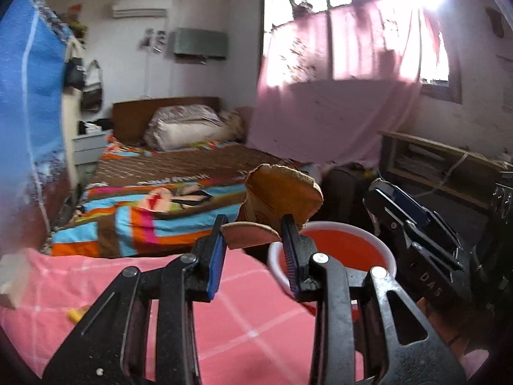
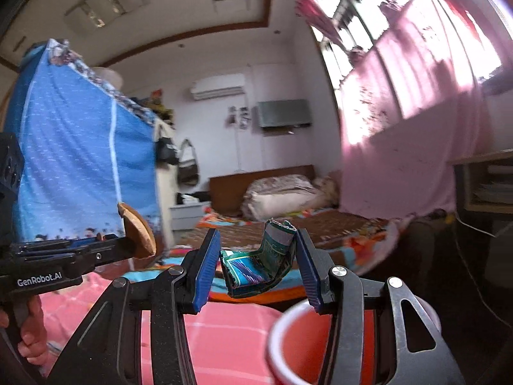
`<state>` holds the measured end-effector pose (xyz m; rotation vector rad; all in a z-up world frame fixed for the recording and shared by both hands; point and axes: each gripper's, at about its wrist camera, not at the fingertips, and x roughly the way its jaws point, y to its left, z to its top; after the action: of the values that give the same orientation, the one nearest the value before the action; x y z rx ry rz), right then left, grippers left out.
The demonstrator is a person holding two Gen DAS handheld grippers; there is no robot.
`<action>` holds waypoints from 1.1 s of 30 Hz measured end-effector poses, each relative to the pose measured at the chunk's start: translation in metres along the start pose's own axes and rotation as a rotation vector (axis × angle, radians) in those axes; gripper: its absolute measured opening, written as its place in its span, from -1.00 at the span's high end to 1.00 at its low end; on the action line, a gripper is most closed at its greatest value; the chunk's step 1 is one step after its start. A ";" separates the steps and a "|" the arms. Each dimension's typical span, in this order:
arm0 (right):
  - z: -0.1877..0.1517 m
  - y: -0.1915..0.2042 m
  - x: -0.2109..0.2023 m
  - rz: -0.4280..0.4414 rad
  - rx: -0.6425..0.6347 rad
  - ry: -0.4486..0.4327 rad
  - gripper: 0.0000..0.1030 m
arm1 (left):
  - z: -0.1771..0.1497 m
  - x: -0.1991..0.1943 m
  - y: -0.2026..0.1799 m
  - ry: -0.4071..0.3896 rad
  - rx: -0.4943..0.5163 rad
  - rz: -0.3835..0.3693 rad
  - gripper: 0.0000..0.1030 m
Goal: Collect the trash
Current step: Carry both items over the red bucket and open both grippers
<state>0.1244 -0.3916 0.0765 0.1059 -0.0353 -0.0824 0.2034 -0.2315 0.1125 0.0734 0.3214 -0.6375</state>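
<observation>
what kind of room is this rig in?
A lived-in bedroom, most likely: a bed with a striped quilt and wooden headboard, a wall air conditioner, and a pink curtain across the window.

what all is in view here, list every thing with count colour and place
cardboard scrap: 1, brown, clamped in left claw
wrapper: 1, green-blue, crumpled, clamped in right claw
bin: 1, red with white rim, below both claws
checked cloth: 1, pink, under the claws
bed: 1, striped multicolour cover, mid room
pillows: pale pile, at headboard
curtain: 1, pink, over window
wardrobe cover: 1, blue, left side
air conditioner: 1, white, far wall
hand: 1, gripping left claw handle
</observation>
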 end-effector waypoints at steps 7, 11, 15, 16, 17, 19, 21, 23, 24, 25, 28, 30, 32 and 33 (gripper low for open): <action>-0.003 -0.039 -0.001 -0.098 0.080 0.032 0.10 | 0.000 0.039 -0.035 0.092 0.025 -0.072 0.23; -0.009 -0.055 0.002 -0.138 0.114 0.066 0.09 | -0.003 0.063 -0.048 0.161 0.020 -0.094 0.23; -0.017 -0.069 0.010 -0.179 0.149 0.118 0.08 | -0.004 0.092 -0.056 0.244 -0.012 -0.125 0.23; -0.018 -0.072 0.012 -0.189 0.165 0.133 0.08 | -0.005 0.098 -0.057 0.264 -0.025 -0.131 0.23; -0.020 -0.074 0.012 -0.194 0.174 0.140 0.08 | -0.007 0.104 -0.058 0.283 -0.039 -0.136 0.23; -0.023 -0.081 0.017 -0.199 0.205 0.176 0.07 | -0.010 0.113 -0.058 0.314 -0.068 -0.145 0.23; -0.027 -0.086 0.020 -0.215 0.222 0.214 0.07 | -0.014 0.120 -0.058 0.330 -0.089 -0.148 0.23; -0.030 -0.090 0.023 -0.223 0.237 0.238 0.07 | -0.017 0.124 -0.058 0.346 -0.103 -0.152 0.23; -0.031 -0.092 0.024 -0.225 0.247 0.254 0.07 | -0.019 0.127 -0.059 0.357 -0.110 -0.156 0.22; -0.033 -0.094 0.025 -0.229 0.255 0.266 0.07 | -0.020 0.129 -0.059 0.364 -0.113 -0.158 0.22; -0.033 -0.098 0.028 -0.238 0.270 0.287 0.03 | -0.022 0.134 -0.062 0.383 -0.111 -0.155 0.12; -0.034 -0.100 0.028 -0.247 0.280 0.299 -0.04 | -0.022 0.135 -0.063 0.386 -0.112 -0.152 0.03; -0.034 -0.101 0.027 -0.252 0.288 0.306 -0.06 | -0.022 0.134 -0.061 0.384 -0.120 -0.148 -0.09; -0.034 -0.102 0.027 -0.256 0.290 0.309 -0.09 | -0.021 0.133 -0.060 0.381 -0.124 -0.145 -0.11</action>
<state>0.1447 -0.4912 0.0322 0.4115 0.2767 -0.3160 0.2625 -0.3527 0.0518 0.0527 0.7388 -0.7455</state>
